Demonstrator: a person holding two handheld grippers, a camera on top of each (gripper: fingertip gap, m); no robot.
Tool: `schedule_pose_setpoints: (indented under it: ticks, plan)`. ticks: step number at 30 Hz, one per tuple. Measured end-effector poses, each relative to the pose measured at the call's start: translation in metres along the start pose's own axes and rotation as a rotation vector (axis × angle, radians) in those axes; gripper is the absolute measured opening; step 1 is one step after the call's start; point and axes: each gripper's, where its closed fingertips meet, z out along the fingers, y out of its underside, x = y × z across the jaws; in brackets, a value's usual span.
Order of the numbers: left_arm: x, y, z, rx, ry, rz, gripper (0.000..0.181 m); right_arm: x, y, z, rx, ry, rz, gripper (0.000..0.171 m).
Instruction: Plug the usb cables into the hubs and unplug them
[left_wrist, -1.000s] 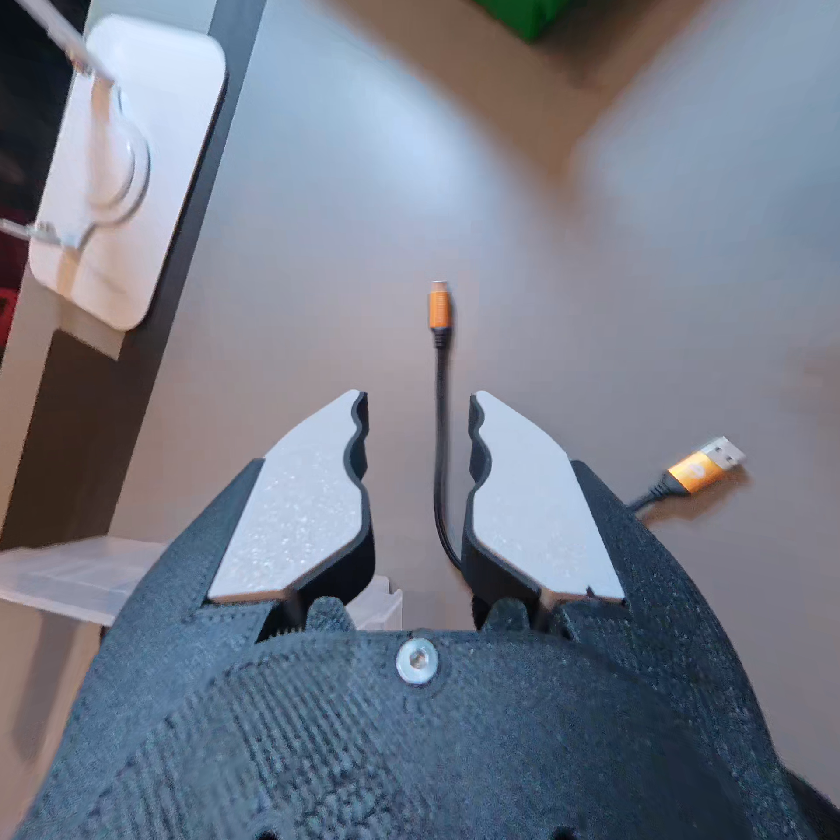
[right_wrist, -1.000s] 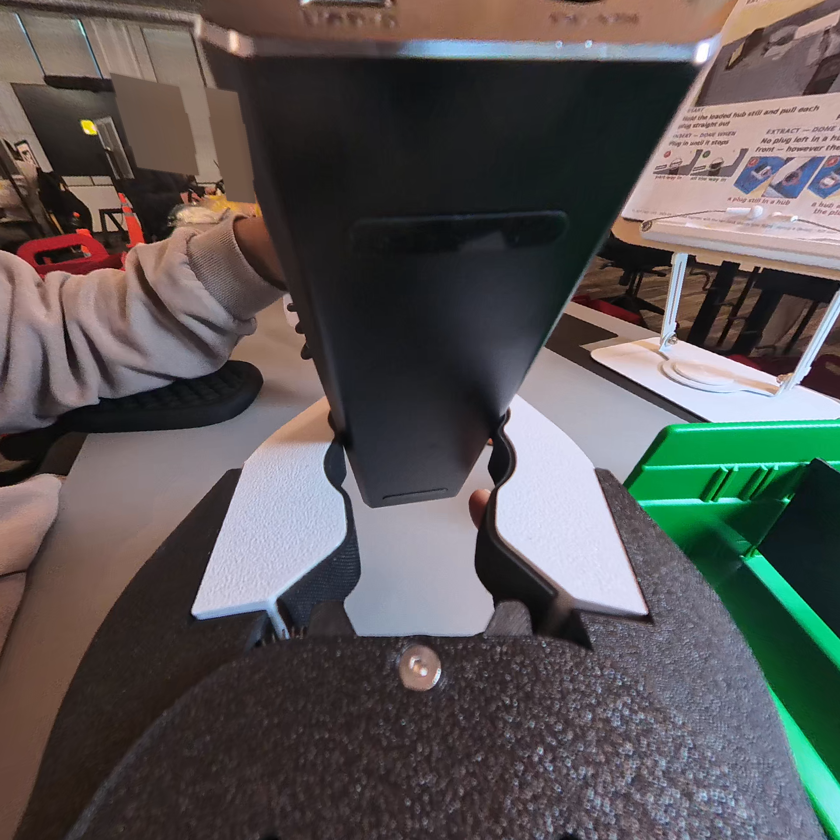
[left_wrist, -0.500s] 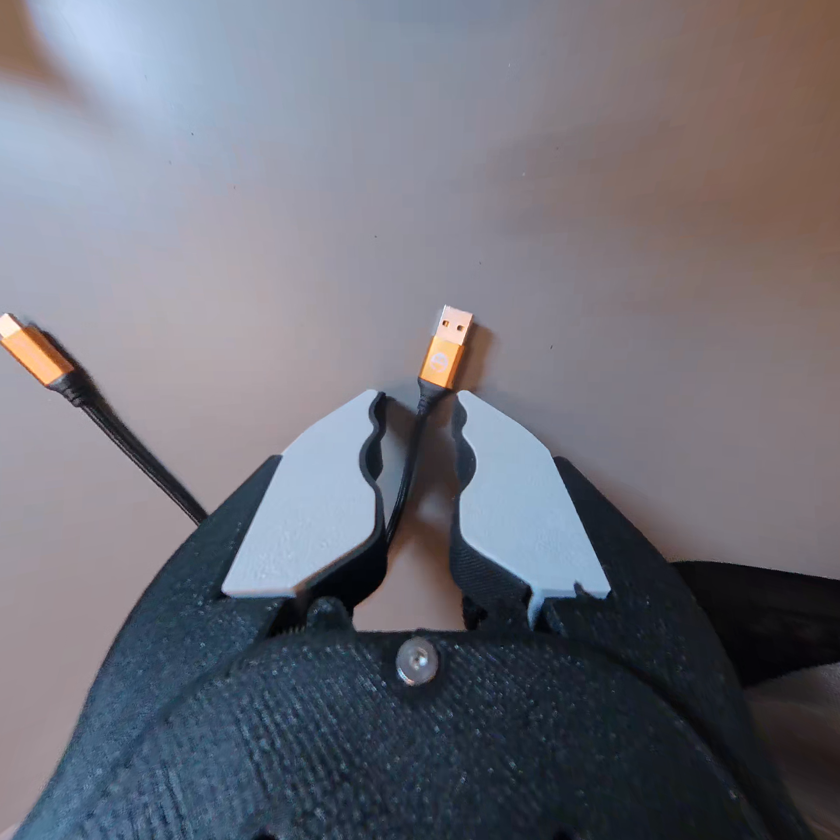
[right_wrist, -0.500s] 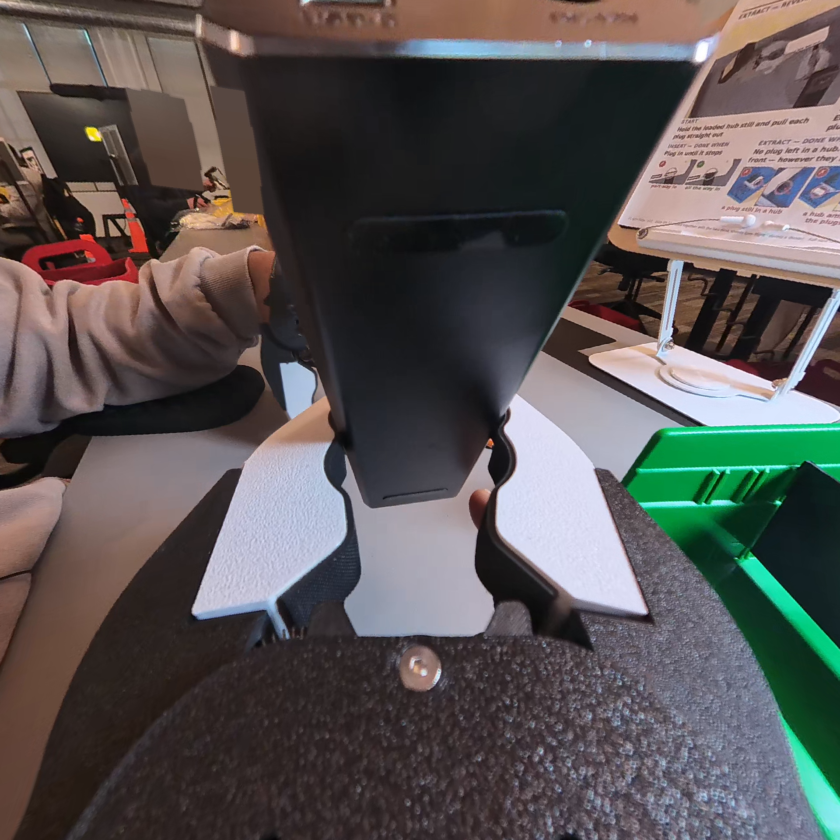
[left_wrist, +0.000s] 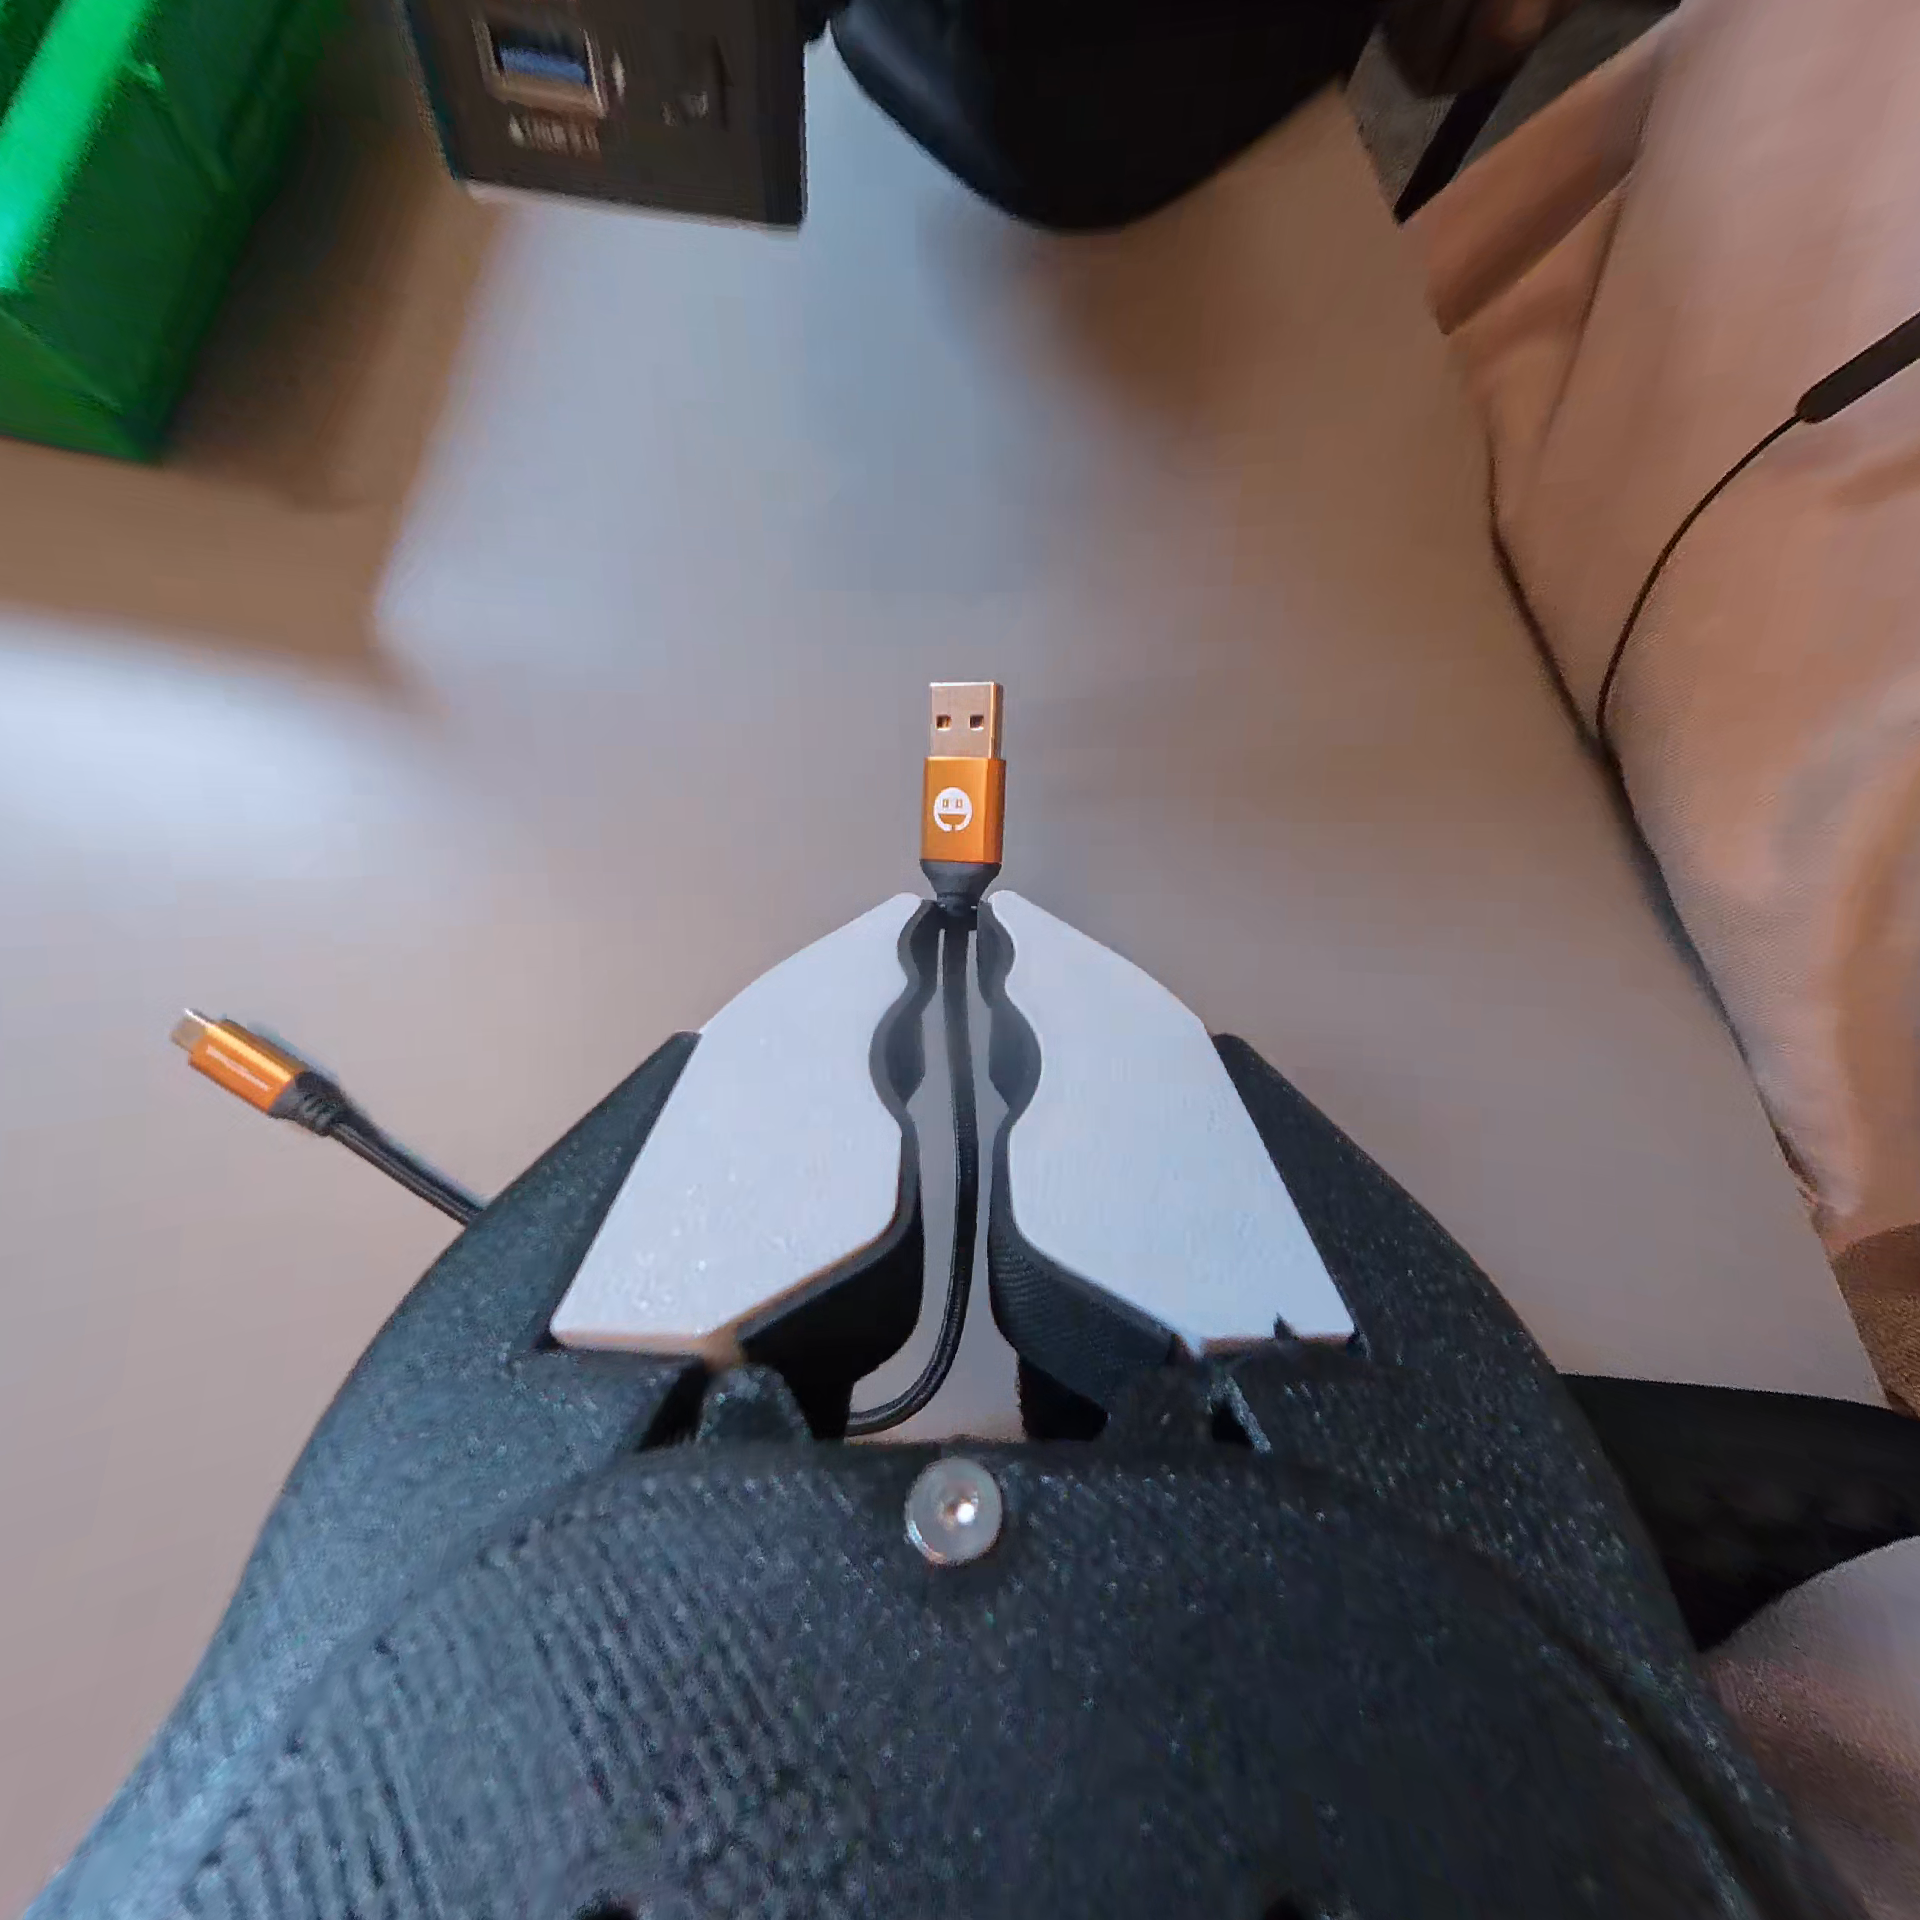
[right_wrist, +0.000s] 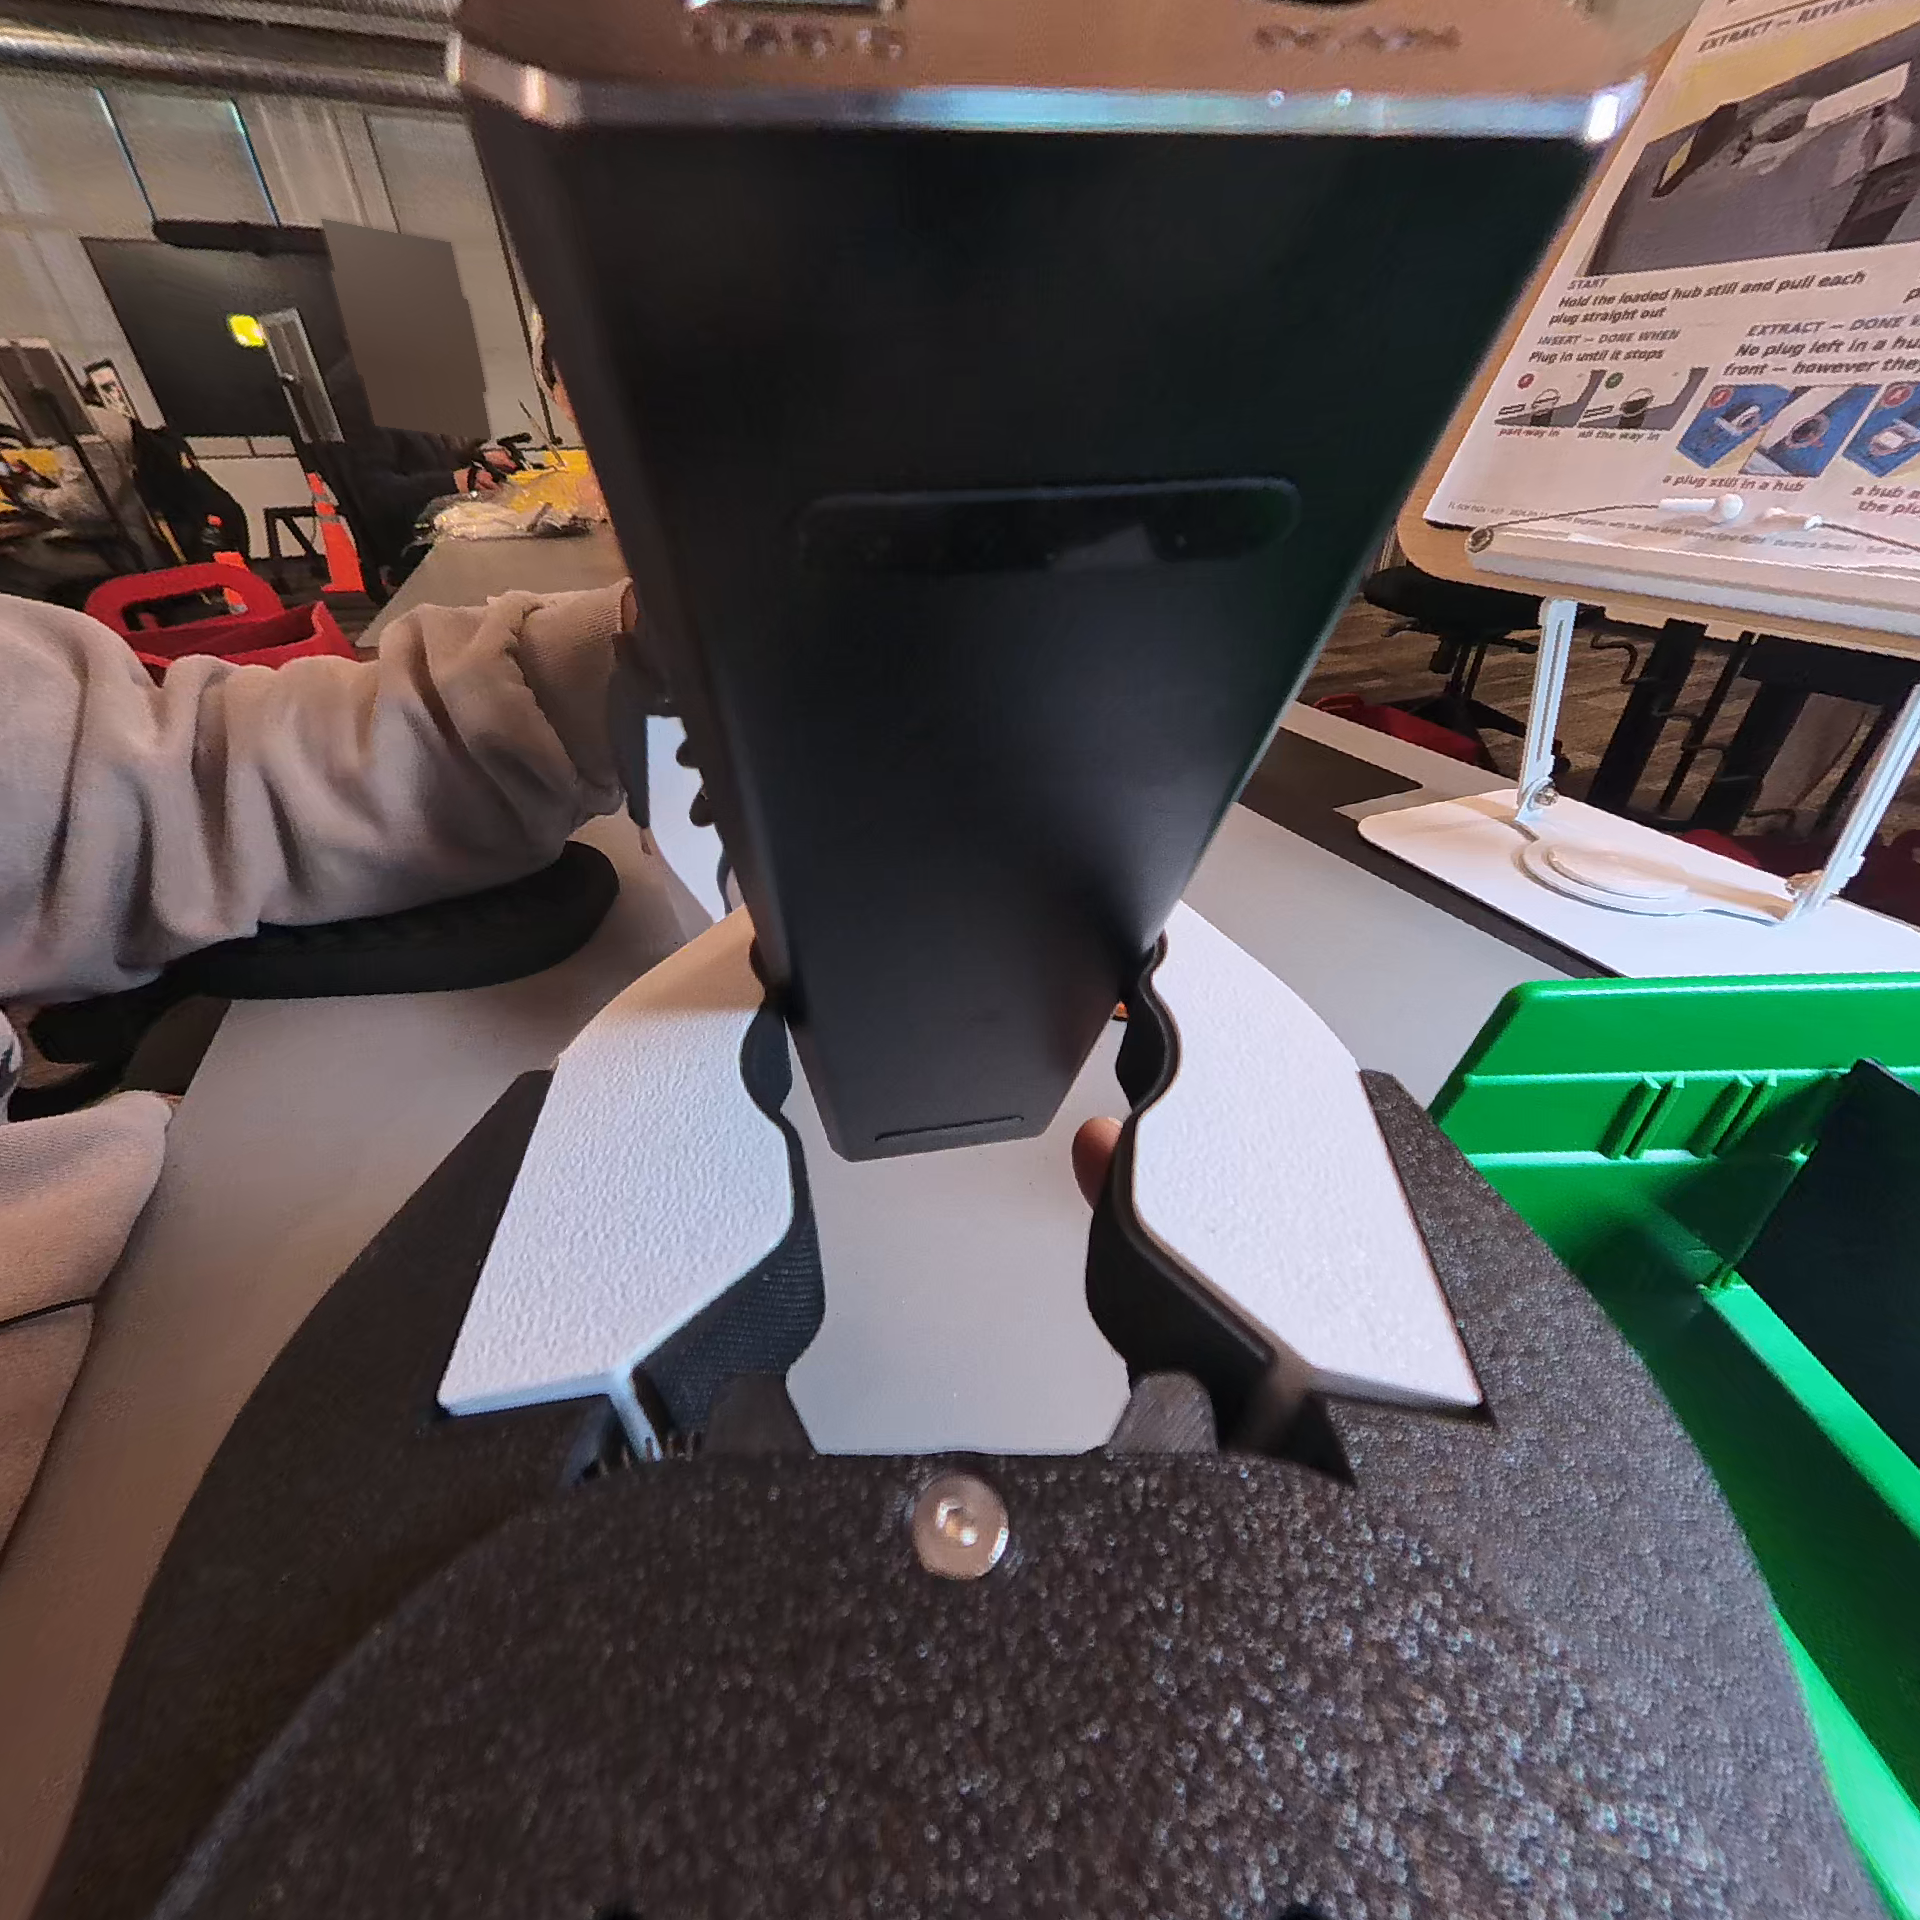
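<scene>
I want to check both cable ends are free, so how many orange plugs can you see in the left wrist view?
2. The large orange plug sticks out just past the tips of the left gripper, which pinches its cable. The small orange plug hangs out left of the gripper body.

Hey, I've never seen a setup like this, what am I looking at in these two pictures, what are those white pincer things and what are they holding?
There is no robot here: a person holds a hand-held two-finger claw in each hand, and a camera on each claw looks forward along its white fingers.

The left wrist view shows the left claw shut on a black braided cable just behind its orange USB plug, which points forward over the grey table. The cable's other orange, smaller plug sticks out at the left. Farther off are a green plastic bin and the port face of a dark box.

The right wrist view shows the right claw gripping the black box-shaped hub by its narrow end. The person's beige sleeve is at the left, and a white stand carries an instruction sheet at the right.
</scene>
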Motion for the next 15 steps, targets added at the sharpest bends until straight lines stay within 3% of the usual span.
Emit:
schedule_pose_setpoints:
  ticks: [1,9,15]
  plan:
    - [0.002,-0.004,-0.003,0.023,0.004,0.006,0.007,0.000,0.000,0.000,0.000,-0.001,0.000,0.061]
    - [0.009,-0.064,-0.047,0.326,-0.074,0.118,0.007,-0.002,-0.003,-0.001,0.021,-0.019,0.011,0.061]
    - [0.042,-0.092,-0.081,0.475,0.005,0.190,0.007,-0.008,-0.007,-0.003,0.053,-0.056,0.009,0.061]
